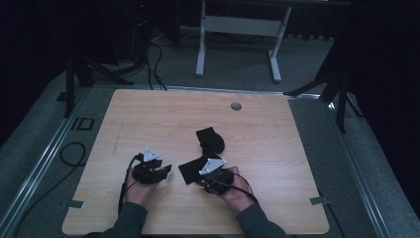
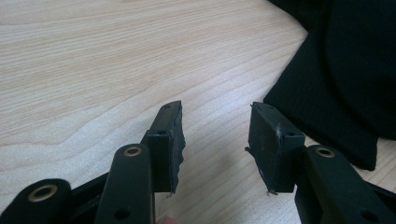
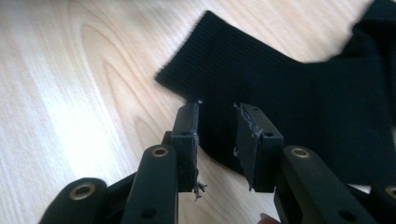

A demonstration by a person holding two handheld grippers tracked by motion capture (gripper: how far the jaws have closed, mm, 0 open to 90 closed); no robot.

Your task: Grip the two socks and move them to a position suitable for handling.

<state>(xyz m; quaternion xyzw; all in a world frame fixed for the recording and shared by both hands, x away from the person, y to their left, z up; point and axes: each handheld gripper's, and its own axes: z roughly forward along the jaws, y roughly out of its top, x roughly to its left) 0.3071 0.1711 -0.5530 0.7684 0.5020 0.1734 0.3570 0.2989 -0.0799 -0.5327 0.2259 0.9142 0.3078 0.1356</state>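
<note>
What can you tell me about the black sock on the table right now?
The black sock is a ribbed knit, lying flat on the wooden table and bent in the middle: the foot end points away from the person, the cuff toward the near side. The right gripper sits at the cuff's near edge, its jaws either side of the fabric with a gap showing, not clamped. The left gripper is open on bare wood beside it.
</note>
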